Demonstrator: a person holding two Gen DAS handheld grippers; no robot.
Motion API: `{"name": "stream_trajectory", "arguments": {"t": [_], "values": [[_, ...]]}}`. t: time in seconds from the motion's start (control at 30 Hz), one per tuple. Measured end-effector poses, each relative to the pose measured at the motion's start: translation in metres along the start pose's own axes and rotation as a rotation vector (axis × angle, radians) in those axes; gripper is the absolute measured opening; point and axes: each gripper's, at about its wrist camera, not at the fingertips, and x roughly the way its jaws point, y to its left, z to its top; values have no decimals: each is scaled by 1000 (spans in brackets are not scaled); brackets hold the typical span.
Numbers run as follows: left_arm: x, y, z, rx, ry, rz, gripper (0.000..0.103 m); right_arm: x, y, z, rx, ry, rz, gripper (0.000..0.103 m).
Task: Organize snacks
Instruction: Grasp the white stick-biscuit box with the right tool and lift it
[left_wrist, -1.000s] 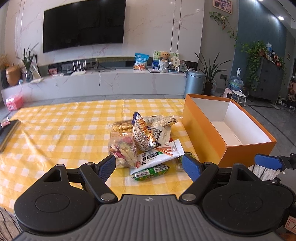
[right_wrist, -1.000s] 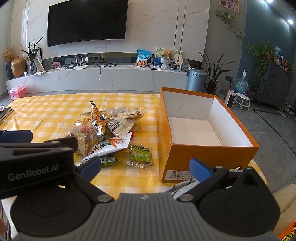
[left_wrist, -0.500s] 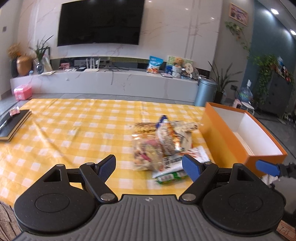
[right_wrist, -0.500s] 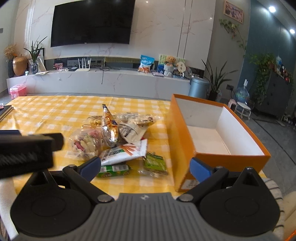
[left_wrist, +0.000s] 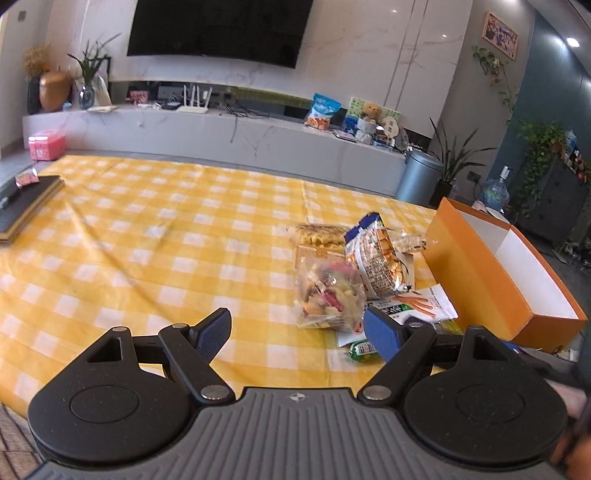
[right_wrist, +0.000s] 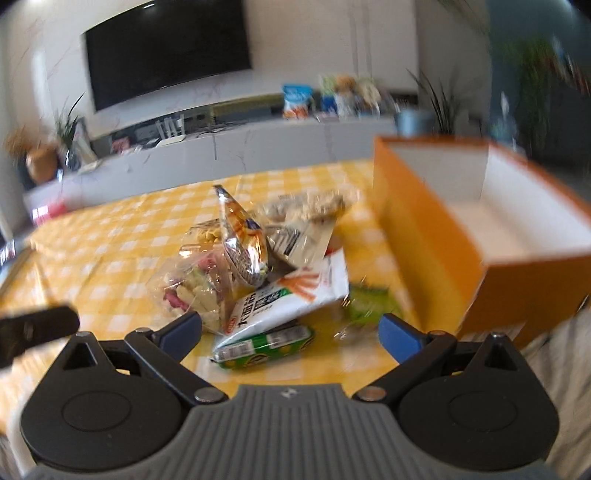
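Orange box (right_wrist: 436, 236) sits open on the desk (left_wrist: 155, 236), at the right of the yellow check cloth; its white inside shows nothing in it. Snack pile (right_wrist: 258, 266) lies just left of the box, on the cloth: clear bag of mixed sweets (left_wrist: 328, 295), a foil pack (left_wrist: 380, 258) leaning upright against it, a white pack with carrot print (right_wrist: 291, 299), and a green tube (right_wrist: 264, 347) nearest the cameras. Left claw (left_wrist: 301, 332): jaws apart, holding nothing, above the cloth with its right finger over the pile's near edge. Right claw (right_wrist: 290, 328): jaws apart, empty, framing the green tube. Right view is blurred.
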Motion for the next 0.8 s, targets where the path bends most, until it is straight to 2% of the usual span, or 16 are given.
{"name": "stream_trajectory", "arguments": {"t": [0.07,0.17,0.23,0.33,0.4,0.47,0.5,0.6,0.67,0.8], "values": [[6,-3,-2,32,2,16,95,17,-2,2,37,45,-34,100],[14,-7,-7,63,3,62,95,37,-7,7,85,36,-89,99],[18,-5,-8,51,24,55,96,48,-7,10,102,46,-99,98],[26,1,-9,28,51,57,95,58,-5,13,114,57,-88,86],[29,1,-10,32,61,65,96,61,-1,14,94,44,-114,76],[31,2,-12,33,71,67,95,61,2,14,63,24,-108,52],[32,2,-13,32,75,67,95,64,2,14,63,34,-86,47],[32,0,-15,36,84,65,95,69,-3,13,101,50,-31,41],[32,-1,-14,41,83,64,95,69,-5,12,110,34,-5,27],[31,0,-14,32,84,72,95,53,-8,13,105,-1,43,16]]}}
